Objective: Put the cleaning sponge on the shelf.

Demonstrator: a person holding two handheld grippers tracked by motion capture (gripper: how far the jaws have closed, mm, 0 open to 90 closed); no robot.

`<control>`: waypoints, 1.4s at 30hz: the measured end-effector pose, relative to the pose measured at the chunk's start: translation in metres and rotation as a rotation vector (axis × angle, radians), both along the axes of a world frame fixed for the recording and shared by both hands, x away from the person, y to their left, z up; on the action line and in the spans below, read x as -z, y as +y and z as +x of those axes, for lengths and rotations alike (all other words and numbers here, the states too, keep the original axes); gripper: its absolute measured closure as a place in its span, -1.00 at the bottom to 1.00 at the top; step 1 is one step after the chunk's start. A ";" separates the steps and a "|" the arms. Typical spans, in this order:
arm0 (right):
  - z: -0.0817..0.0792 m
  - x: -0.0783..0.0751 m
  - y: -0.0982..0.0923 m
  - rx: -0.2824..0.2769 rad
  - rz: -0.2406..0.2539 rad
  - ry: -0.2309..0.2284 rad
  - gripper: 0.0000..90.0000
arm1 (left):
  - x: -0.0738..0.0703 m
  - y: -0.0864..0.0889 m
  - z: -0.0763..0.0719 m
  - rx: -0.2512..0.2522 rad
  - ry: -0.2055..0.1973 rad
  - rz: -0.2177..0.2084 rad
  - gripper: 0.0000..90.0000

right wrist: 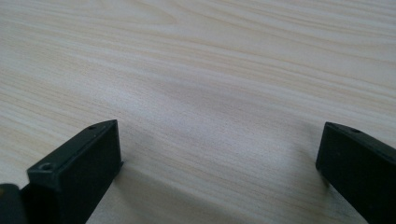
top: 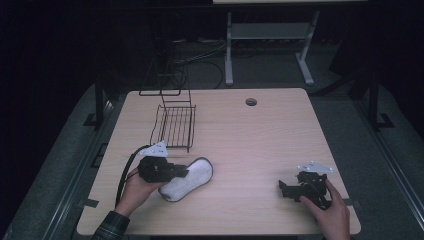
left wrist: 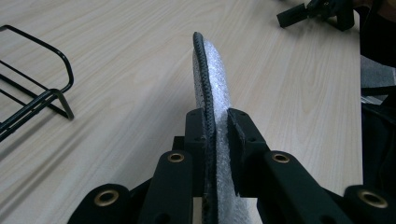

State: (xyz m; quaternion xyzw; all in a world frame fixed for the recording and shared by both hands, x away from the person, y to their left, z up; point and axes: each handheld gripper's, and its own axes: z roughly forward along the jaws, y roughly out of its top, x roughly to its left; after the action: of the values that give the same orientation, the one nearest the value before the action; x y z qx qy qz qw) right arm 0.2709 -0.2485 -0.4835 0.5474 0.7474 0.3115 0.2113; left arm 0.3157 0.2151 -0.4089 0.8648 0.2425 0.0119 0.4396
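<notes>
A white fleecy insole (top: 194, 176) with a dark sewn rim lies left of the table's middle, near the front. My left gripper (top: 176, 171) comes at it from the left and is shut on its near end. In the left gripper view the insole (left wrist: 214, 74) stands on edge between the two black pads, which press on both its faces, with my left gripper (left wrist: 215, 123) low in the frame. My right gripper (top: 284, 188) rests near the front right of the table, held by a hand. Its jaws stand wide apart over bare wood, so my right gripper (right wrist: 219, 149) is open and holds nothing.
A black wire rack (top: 175, 125) stands behind the left gripper at the back left, and its bent foot (left wrist: 56, 95) shows in the left gripper view. The wooden table (top: 260, 140) has a round cable hole (top: 251, 102) near its far edge. The right gripper (left wrist: 317, 10) shows far off in the left gripper view.
</notes>
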 end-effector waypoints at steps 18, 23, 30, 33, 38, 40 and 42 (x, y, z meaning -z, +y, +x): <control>0.000 0.000 0.000 0.000 0.000 0.000 -1.00 | -0.015 0.009 0.010 -0.027 0.015 -0.054 0.75; 0.000 0.000 0.000 0.000 0.000 0.000 -1.00 | -0.018 0.013 0.015 -0.043 0.013 -0.058 0.75; 0.000 0.000 0.000 0.000 0.000 0.000 -1.00 | -0.023 0.017 0.023 -0.053 0.007 -0.066 0.75; 0.000 0.000 0.000 0.000 0.000 0.000 -1.00 | -0.025 0.020 0.027 -0.063 0.004 -0.073 0.75; 0.000 0.000 0.000 0.000 0.001 0.000 -1.00 | -0.029 0.026 0.034 -0.083 -0.008 -0.078 0.75; 0.000 0.000 0.000 0.000 0.000 0.000 -1.00 | -0.031 0.028 0.037 -0.092 -0.008 -0.080 0.75; 0.000 0.000 0.000 0.000 0.000 0.000 -1.00 | -0.032 0.031 0.041 -0.099 -0.007 -0.083 0.76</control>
State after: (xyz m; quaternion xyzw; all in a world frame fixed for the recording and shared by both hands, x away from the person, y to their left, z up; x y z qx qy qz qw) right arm 0.2710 -0.2485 -0.4835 0.5475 0.7474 0.3114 0.2112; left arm 0.3564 0.2464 -0.3773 0.8327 0.2836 0.0264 0.4749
